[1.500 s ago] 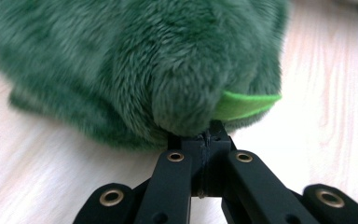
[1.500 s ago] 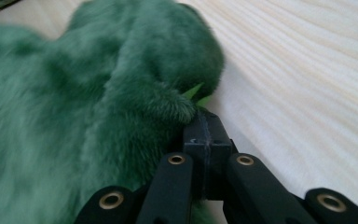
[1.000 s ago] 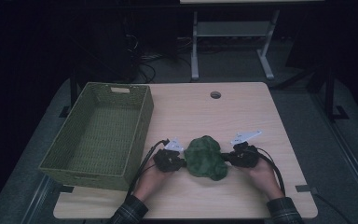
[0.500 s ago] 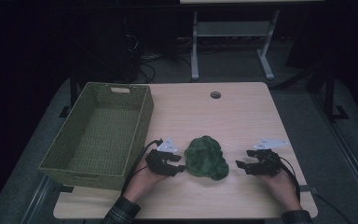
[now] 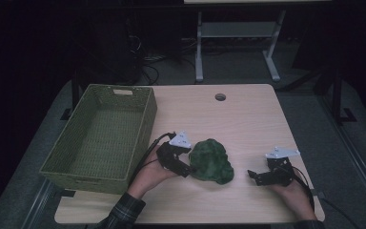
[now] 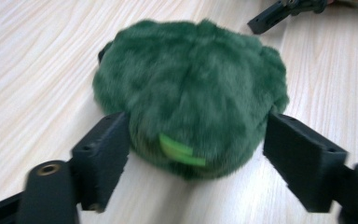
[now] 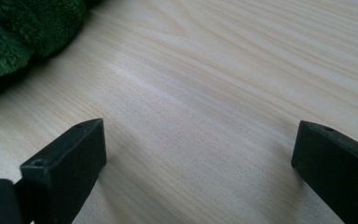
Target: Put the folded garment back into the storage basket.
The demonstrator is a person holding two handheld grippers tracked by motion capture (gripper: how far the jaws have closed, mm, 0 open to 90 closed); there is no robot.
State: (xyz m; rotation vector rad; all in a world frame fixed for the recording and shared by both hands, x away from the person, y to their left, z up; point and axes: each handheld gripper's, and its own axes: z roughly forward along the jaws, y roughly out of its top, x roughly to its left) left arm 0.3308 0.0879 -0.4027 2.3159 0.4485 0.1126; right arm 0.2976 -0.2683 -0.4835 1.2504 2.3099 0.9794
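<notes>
Right tool (image 5: 253,174): jaws wide, just been opening, nothing between them, above bare table (image 5: 248,119). Left tool (image 5: 187,168): jaws wide, just been opening, straddling the green plush toy (image 5: 211,160) on the table; contact unclear. Wicker basket (image 5: 102,136) beyond.

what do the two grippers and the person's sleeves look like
Both the left gripper and the right gripper are black, with two blocky, flat-faced jaws and a grey three-cornered plate on top. A black cable trails from each. The person wears dark plaid sleeves.
</notes>
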